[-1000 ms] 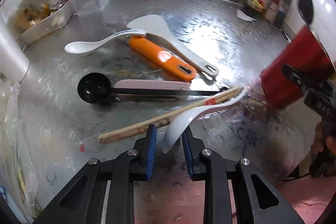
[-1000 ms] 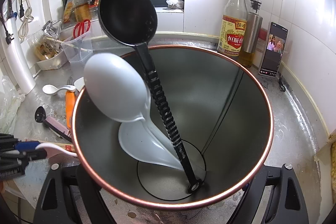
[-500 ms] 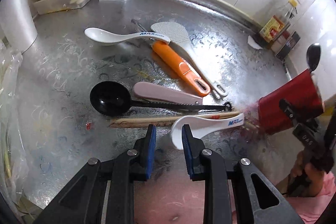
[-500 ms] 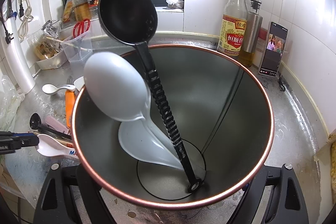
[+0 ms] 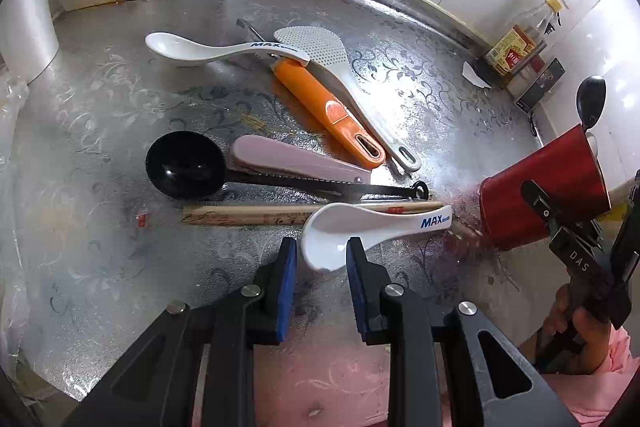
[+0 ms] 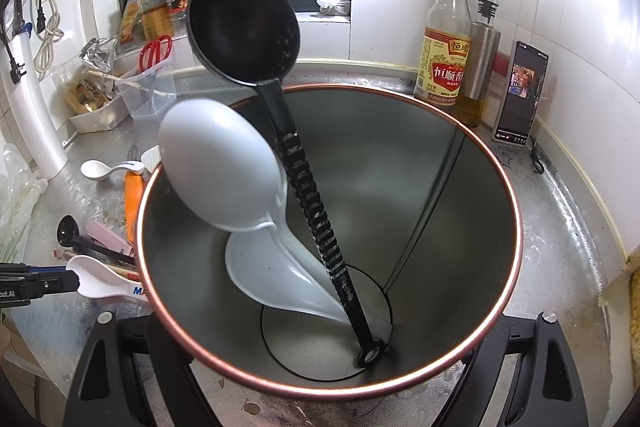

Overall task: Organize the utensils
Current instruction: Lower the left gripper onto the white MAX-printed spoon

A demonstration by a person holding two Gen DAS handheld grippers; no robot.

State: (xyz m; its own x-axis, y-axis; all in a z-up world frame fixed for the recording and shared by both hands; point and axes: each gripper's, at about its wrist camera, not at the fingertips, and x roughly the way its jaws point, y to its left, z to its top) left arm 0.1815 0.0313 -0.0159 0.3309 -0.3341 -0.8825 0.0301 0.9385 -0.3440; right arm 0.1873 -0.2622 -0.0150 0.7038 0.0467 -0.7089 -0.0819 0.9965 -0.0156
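Left claw [image 5: 321, 253] clamped, right claw [image 6: 320, 379] gripping.

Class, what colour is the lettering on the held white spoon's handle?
Blue lettering on the white spoon, clearest in the left wrist view.

white MAX spoon [image 5: 372, 227] lifted, bowl between blue pads, handle pointing right toward red holder [image 5: 544, 187] (tilted, steel inside). holder has black ladle [image 6: 244, 27] plus white spoon [image 6: 220, 163] leaning in it, bowls up.
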